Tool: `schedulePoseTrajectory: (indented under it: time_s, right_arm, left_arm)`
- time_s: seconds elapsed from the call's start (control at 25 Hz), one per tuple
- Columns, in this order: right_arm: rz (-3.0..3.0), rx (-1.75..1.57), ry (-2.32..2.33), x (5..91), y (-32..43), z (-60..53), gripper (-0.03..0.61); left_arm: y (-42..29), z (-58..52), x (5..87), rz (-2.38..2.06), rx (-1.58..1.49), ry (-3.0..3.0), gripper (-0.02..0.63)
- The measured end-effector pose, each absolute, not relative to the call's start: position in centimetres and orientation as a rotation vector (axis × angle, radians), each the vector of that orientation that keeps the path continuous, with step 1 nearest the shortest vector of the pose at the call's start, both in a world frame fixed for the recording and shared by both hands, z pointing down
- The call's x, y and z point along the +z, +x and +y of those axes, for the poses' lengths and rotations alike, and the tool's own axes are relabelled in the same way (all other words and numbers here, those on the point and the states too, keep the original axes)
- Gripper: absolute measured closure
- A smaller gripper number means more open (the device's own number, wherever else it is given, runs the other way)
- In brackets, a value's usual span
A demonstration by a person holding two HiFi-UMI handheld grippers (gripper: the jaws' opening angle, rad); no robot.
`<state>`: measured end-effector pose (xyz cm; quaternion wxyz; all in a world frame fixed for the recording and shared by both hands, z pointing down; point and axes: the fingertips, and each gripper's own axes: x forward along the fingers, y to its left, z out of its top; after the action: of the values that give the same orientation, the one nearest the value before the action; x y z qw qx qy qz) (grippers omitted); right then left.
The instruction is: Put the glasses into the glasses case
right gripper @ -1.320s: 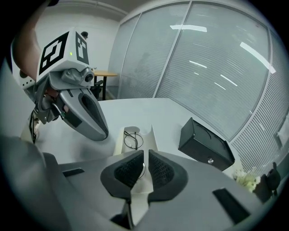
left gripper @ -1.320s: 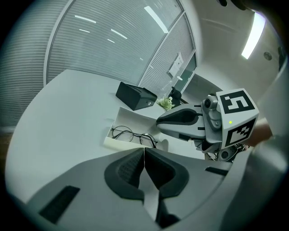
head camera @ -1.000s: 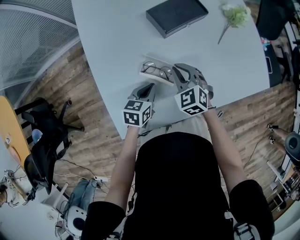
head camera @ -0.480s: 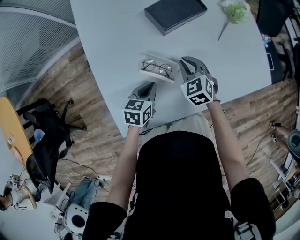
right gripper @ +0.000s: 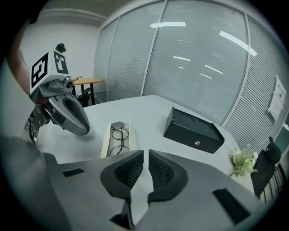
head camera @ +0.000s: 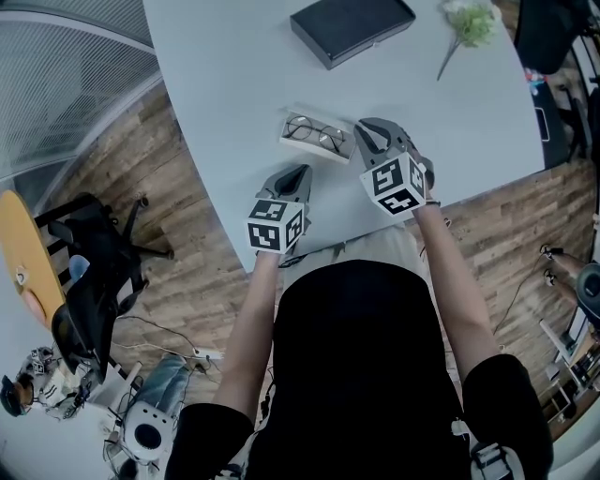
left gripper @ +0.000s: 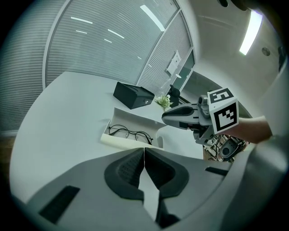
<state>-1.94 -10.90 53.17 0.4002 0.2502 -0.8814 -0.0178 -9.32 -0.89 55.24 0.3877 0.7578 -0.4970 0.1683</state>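
A pale grey table (head camera: 234,75) is seen from above. Close to its near edge, a white glasses case (head camera: 314,154) is laid open, and thin-rimmed glasses (head camera: 314,133) are seen lying inside it. Two grippers are held by a person over the near edge. The left gripper (head camera: 303,171) is held just short of the case's near side. Its jaws are pressed together, with nothing between them. The right gripper (head camera: 364,127) is held just beside the case's right end. Its jaws are parted by a narrow gap only, and nothing is caught between them. Towards the far edge, a black box (head camera: 352,28) and a sprig of pale flowers (head camera: 469,26) are set well apart from the case.
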Motion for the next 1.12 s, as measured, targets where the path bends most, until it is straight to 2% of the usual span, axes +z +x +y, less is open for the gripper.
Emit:
schedulePoseTrajectory:
  time_s: [0.12,0.2,1.12]
  right_arm:
    - [-2.245,-0.018,0.604,53.3,-2.3,-10.1,0.522]
    - [-2.248,0.002,0.58,53.5,-2.4,-9.7,0.494]
    - [-2.202,0.082,0.526,56.7,-1.6,-8.6,0.494]
  left_arm:
    - [-9.2,-0.7,55.1,-1.265,0.426,1.93,0.589]
    - [-9.2,-0.5,55.1,-1.264,0.428,1.929,0.589]
    - [-9.0,-0.6,55.4,-1.279,0.426,1.915,0.589]
